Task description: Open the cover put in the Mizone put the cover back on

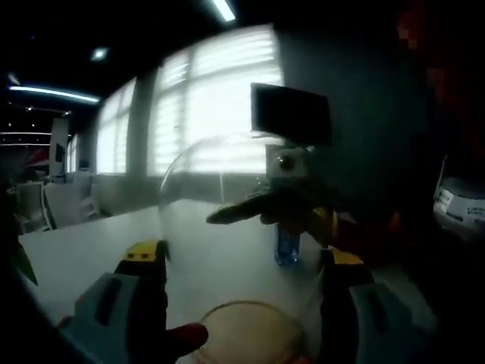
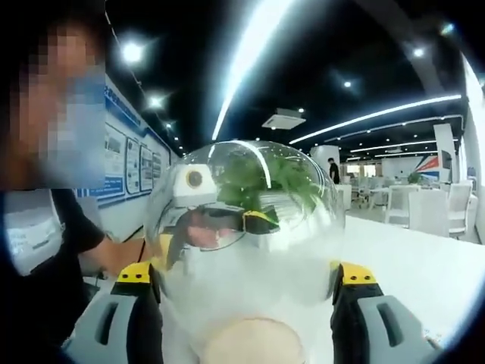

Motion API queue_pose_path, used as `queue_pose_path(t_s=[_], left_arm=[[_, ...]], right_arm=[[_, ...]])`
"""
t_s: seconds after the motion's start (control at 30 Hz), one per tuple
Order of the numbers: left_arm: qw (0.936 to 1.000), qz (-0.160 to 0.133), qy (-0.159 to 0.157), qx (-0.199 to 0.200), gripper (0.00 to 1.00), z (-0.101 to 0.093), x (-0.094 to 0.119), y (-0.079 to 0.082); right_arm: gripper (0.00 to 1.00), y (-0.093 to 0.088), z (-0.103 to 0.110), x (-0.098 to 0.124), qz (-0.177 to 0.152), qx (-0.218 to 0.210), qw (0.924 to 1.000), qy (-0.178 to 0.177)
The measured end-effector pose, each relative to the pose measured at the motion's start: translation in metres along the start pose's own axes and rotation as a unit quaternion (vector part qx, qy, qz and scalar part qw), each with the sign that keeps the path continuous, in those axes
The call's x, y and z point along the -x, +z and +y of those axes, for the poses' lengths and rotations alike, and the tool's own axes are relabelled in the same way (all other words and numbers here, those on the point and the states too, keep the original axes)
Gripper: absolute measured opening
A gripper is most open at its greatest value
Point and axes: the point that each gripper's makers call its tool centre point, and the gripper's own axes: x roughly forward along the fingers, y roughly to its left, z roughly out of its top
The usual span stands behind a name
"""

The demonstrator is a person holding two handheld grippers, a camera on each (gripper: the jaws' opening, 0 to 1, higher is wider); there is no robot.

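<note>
Pale round wooden disc (image 1: 250, 334) sits nearest, at six o'clock, under a clear, glassy dome cover (image 1: 204, 189). My left gripper (image 1: 242, 258) has its tongs set wide on either side of the dome; my right gripper (image 2: 246, 277) flanks it likewise. I cannot tell whether either presses. Beyond, at one o'clock, a small blue Mizone bottle (image 1: 286, 244) stands on the white table (image 1: 83, 250). I judge the dome light, slick and breakable, so hold it low by both sides, gently.
</note>
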Motion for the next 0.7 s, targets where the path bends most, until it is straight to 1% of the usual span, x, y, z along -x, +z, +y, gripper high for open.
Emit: queue_pose_path(t_s=[0.1, 0.27, 0.33, 0.7], left_arm=[[1.0000, -0.002, 0.002, 0.002, 0.72, -0.0017, -0.0003, 0.0036], [0.9999, -0.005, 0.000, 0.015, 0.72, -0.0037, -0.0004, 0.0040], [0.9999, 0.007, -0.002, 0.016, 0.72, -0.0038, -0.0006, -0.0011], [0.9999, 0.004, -0.003, 0.011, 0.73, -0.0056, 0.0012, -0.0020]], right_arm=[[0.89, 0.0035, 0.0011, 0.0010, -0.004, -0.006, 1.0000, 0.000], [0.89, 0.0086, 0.0035, 0.0020, -0.010, -0.008, 0.9999, 0.000], [0.89, 0.0059, 0.0040, 0.0010, -0.002, 0.001, 1.0000, -0.002], [0.89, 0.0032, 0.0043, 0.0004, -0.008, -0.003, 1.0000, 0.002]])
